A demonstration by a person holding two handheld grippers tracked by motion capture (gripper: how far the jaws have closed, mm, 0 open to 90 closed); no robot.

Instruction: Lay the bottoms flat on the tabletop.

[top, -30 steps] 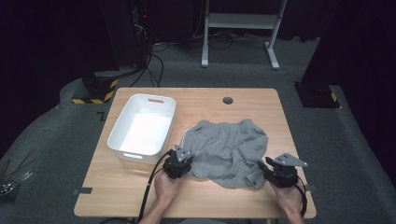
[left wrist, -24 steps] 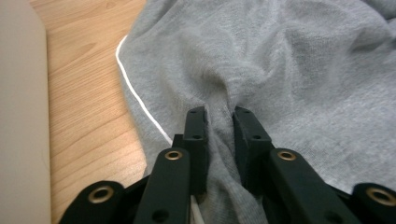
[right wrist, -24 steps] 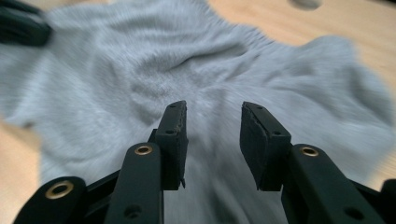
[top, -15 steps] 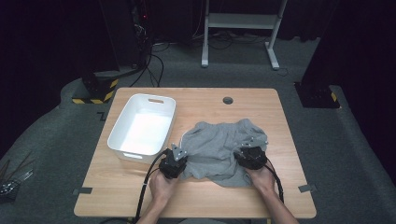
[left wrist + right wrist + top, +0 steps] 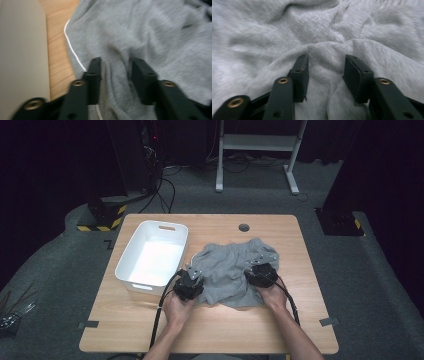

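While left gripper [image 5: 189, 285] stays, right gripper [image 5: 262, 274] moved inward onto grey garment [image 5: 230, 270], fingers opening

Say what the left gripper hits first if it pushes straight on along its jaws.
Grey garment: a fold already sits between the left gripper jaws, which have just been opening. The white bin lies off to the side, likely missed.
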